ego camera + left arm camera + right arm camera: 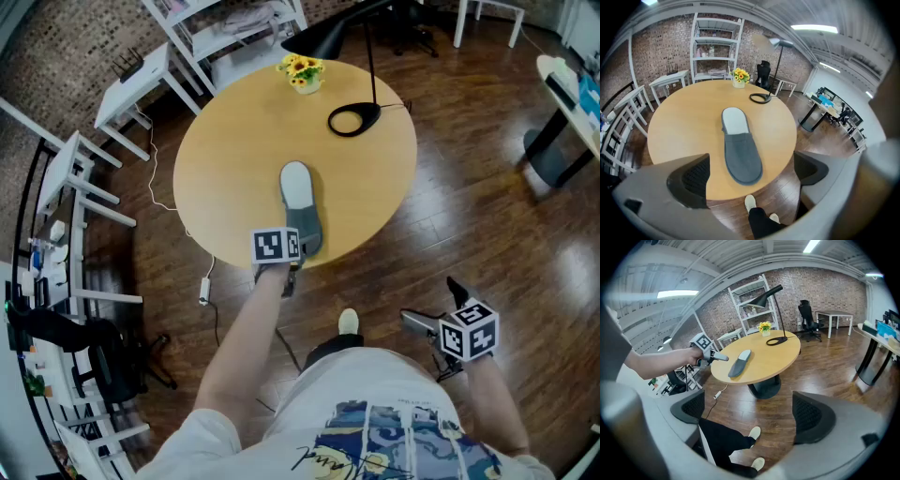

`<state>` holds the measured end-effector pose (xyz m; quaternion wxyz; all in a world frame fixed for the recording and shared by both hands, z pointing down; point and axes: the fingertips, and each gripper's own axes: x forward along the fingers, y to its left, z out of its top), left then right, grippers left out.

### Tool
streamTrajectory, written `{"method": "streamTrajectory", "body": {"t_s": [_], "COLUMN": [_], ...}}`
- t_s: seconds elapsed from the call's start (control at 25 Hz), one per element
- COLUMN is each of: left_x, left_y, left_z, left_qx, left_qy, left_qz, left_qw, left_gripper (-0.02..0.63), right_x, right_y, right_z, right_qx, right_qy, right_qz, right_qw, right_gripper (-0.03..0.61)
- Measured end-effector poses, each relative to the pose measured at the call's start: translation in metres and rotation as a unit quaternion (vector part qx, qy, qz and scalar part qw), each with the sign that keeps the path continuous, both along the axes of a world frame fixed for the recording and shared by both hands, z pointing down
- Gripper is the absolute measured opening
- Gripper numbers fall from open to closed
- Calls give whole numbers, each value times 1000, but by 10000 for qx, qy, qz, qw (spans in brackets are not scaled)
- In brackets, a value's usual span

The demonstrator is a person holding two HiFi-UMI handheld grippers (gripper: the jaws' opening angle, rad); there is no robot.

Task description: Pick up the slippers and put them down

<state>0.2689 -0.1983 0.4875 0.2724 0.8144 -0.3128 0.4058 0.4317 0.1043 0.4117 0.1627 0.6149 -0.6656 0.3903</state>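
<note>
One grey slipper (298, 206) with a white insole lies on the round wooden table (225, 159), its toe toward the near edge. My left gripper (286, 248) hovers at that edge, just short of the toe. In the left gripper view the slipper (739, 145) lies ahead of the wide-open jaws, apart from both pads. My right gripper (433, 305) hangs low at the right over the wooden floor, open and empty. The right gripper view shows the slipper (739, 363) far off on the table, with the left gripper (710, 355) beside it. No second slipper is in view.
A black desk lamp (354, 120) and a small pot of yellow flowers (302, 73) stand at the table's far side. White shelves (234, 28) and side tables (141, 80) line the brick wall. A cable and plug (204, 291) lie on the floor by the table.
</note>
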Motion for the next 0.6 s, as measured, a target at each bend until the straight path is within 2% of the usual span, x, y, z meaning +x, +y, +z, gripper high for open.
{"method": "streamTrajectory", "body": {"t_s": [0.16, 0.32, 0.44, 0.52, 0.56, 0.6], "left_x": [25, 37, 34, 46, 55, 63], "left_y": [-62, -130, -127, -114, -111, -110], "left_z": [51, 109, 149, 157, 155, 150], "left_qx": [-373, -583, -728, -762, -710, -636], "left_qy": [-220, -705, -1275, -1397, -1393, -1375], "left_qz": [-441, -775, -660, -568, -507, -445], "left_qw": [9981, 9928, 9870, 9856, 9864, 9875], "left_gripper": [580, 595, 600, 601, 586, 477], "right_x": [9, 17, 21, 30, 34, 37], "right_y": [-18, -38, -26, -16, -13, -10], "right_z": [7, 13, 15, 13, 13, 13], "right_qx": [-96, -328, -534, -475, -412, -366], "right_qy": [22, 30, 19, 10, -7, -17], "right_qz": [248, 635, 899, 1041, 1087, 1091], "right_qw": [9996, 9974, 9945, 9934, 9932, 9934], "right_gripper": [600, 600, 600, 600, 600, 600]}}
